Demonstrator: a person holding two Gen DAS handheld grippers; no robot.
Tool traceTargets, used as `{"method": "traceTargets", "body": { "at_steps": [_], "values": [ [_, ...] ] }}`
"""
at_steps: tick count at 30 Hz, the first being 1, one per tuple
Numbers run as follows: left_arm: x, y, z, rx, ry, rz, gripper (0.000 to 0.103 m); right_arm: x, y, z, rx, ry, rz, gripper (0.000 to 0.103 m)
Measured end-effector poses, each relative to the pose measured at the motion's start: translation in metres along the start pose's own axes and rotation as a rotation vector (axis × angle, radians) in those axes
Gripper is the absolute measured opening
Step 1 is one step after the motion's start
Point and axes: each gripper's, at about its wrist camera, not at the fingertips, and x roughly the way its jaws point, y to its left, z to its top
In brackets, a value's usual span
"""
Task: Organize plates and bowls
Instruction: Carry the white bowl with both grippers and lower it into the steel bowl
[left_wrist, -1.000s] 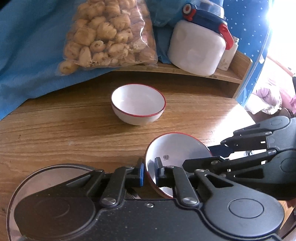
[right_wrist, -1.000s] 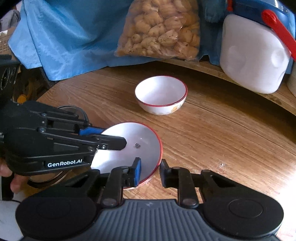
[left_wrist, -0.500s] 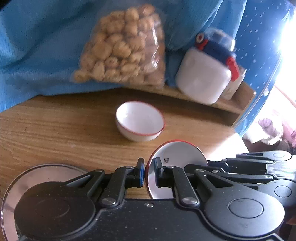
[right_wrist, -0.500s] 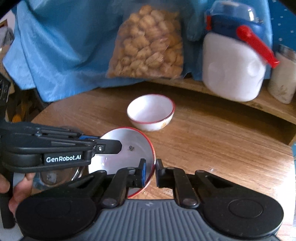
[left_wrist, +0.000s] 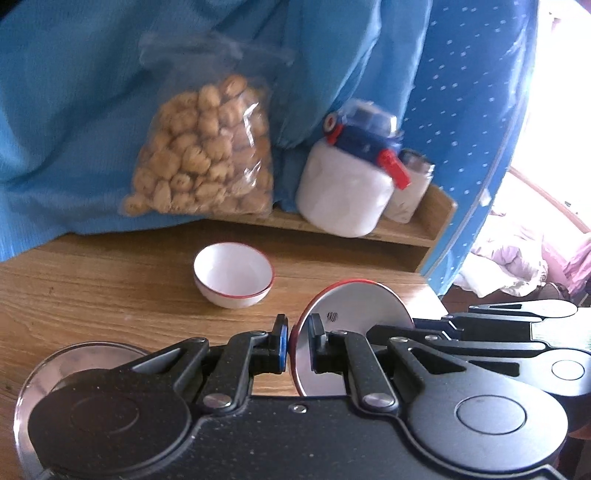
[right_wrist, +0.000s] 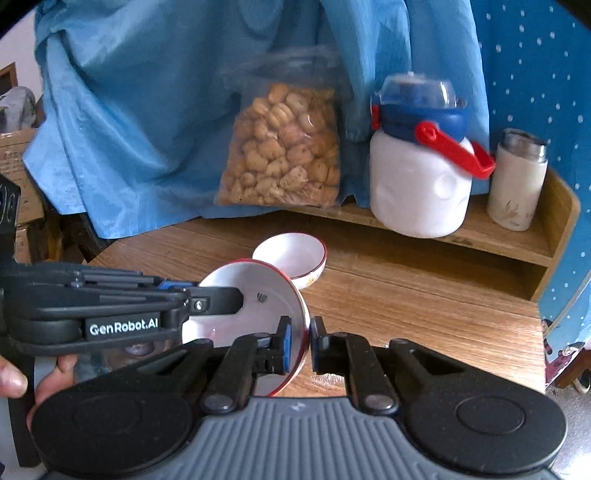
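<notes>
A: What does the figure show, largest first?

B: The wooden table (right_wrist: 424, 295), with a raised shelf (right_wrist: 509, 240) at the back carrying a bag of biscuits (right_wrist: 284, 151), a white jug with a blue lid (right_wrist: 417, 188) and a small flask (right_wrist: 517, 181). A glass lid (left_wrist: 88, 356) lies on the table at the near left.

A: Where are the task's things?

B: A red-rimmed bowl (right_wrist: 291, 260) stands on the table below the shelf. The red-rimmed plate (right_wrist: 258, 306) is off the table, tilted on edge between your two tools.

A: And the tools?

B: Your left gripper (left_wrist: 295, 341) is closed on the plate's left rim; your right gripper (right_wrist: 299, 343) is closed on its opposite rim. Each pad presses the rim, so both are gripping the plate.

A: How do you do this step well?

B: By my judgement you are carrying the plate. Move both hands together so neither pinch twists the rim, level it gradually, and keep it clear of the bowl until you choose its place; the glazed edge may slip.
</notes>
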Motion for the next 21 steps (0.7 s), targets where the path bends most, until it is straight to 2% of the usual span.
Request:
{"method": "traceTargets", "body": {
  "at_steps": [11, 21],
  "values": [
    [-0.028, -0.011, -0.027, 0.010, 0.034, -0.031, 0.011, -0.037, 0.007, -0.023, 0.006, -0.004, 0.035, 0.012],
    [-0.038, -0.016, -0.060, 0.036, 0.097, -0.041, 0.012, -0.051, 0.019, -0.052, 0.007, 0.065, 0.042, 0.012]
  ]
}}
